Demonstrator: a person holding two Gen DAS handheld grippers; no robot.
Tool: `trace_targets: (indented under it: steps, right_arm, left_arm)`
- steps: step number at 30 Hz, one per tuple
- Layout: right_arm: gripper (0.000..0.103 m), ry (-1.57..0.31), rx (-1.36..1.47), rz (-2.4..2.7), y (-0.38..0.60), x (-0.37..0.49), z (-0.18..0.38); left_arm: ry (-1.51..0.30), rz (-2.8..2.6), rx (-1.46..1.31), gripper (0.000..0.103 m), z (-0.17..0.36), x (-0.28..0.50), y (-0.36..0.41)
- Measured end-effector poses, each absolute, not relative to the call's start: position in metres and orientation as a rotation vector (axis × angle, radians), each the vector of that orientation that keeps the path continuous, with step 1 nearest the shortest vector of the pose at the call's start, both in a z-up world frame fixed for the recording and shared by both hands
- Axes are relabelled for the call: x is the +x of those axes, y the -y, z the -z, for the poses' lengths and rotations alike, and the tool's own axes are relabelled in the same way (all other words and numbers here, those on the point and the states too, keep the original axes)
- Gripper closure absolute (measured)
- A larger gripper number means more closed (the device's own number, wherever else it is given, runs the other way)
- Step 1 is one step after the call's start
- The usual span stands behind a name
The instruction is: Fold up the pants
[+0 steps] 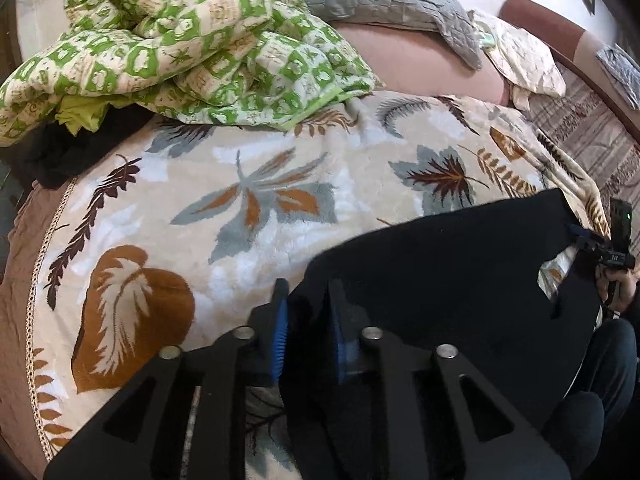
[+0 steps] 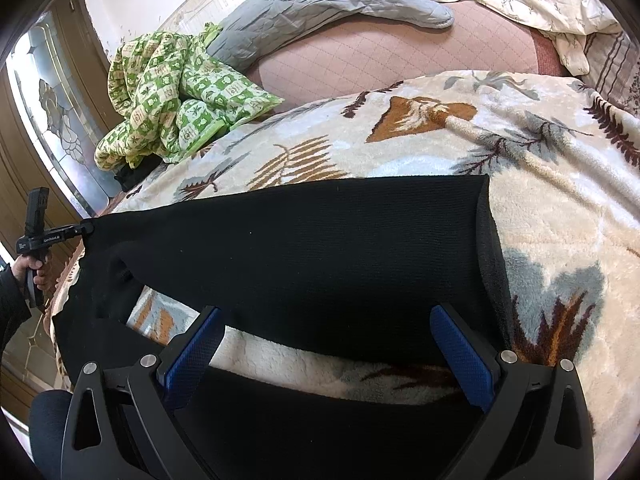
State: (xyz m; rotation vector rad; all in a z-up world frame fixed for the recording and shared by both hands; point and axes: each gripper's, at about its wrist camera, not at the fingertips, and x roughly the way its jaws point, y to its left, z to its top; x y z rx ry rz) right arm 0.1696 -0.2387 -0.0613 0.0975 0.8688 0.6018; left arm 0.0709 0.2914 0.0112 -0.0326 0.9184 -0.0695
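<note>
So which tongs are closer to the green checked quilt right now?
Left. The left tongs grip the black pants on the quilt's side; the right tongs hang open, farther away at the pants' other end.

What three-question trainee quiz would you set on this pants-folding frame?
1. Fill in: the black pants lie on a ___-patterned blanket.
2. True or false: the right gripper is clamped on the pants.
3. The left gripper grips: A nothing; B the pants; C the blanket.

Key: 1 leaf. 2 false, its jaws stand wide open above the fabric. 3 B.
</note>
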Motion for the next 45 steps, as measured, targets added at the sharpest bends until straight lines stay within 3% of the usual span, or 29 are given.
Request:
trace_targets:
  steps: [4,13,15,16,20,24,27,31,32,34,35,36,45]
  right_arm:
    - [0.000,-0.869,0.097,-0.602,0.239,0.169,0.061]
    - [0.000,-0.869,0.095,-0.602,0.239,0.170,0.061]
    - [0.000,-0.869,0.096,-0.602,0.239,0.170,0.061]
    - [0.000,-0.869,0.096,-0.602,0.239,0.170,0.061]
    - [0.000,-0.880,0.109,-0.602,0.240,0.171,0.059]
    - [0.014,-0.897,0.146,-0.553,0.260,0.180,0.025]
    - [0.012,-0.815,0.187,-0.503,0.295,0.190,-0.018]
    - [0.015,-0.854,0.223,-0.449,0.333,0.223,-0.043]
    - [0.021,-0.889,0.240,-0.449,0.340,0.235,-0.042]
    - [0.048,-0.944,0.270,-0.440,0.348,0.250,-0.036]
    - [0.067,-1.007,0.316,-0.452,0.351,0.264,-0.025]
    - [0.070,-1.043,0.345,-0.476,0.348,0.270,-0.018]
    - [0.070,-1.172,0.337,-0.477,0.322,0.304,0.036]
  left_arm:
    - [-0.893,0.054,-0.069,0.077,-0.015,0.070,-0.298]
    - [-0.904,0.061,-0.060,0.077,-0.011,0.069,-0.295]
    - [-0.901,0.060,-0.049,0.081,-0.012,0.069,-0.294]
    - [-0.897,0.059,-0.038,0.096,-0.013,0.069,-0.293]
    - [-0.889,0.041,0.013,0.099,-0.014,0.067,-0.284]
    - [-0.881,0.024,0.060,0.099,-0.021,0.062,-0.274]
    - [-0.873,0.009,0.098,0.099,-0.027,0.059,-0.265]
    - [-0.862,-0.041,0.120,0.099,-0.029,0.060,-0.258]
    - [-0.859,-0.057,0.112,0.099,-0.029,0.060,-0.258]
    - [-0.855,-0.093,0.093,0.099,-0.028,0.060,-0.259]
    - [-0.854,-0.107,0.085,0.099,-0.027,0.060,-0.259]
    - [-0.856,-0.116,0.077,0.099,-0.026,0.061,-0.259]
    - [-0.865,-0.147,0.042,0.099,-0.027,0.060,-0.259]
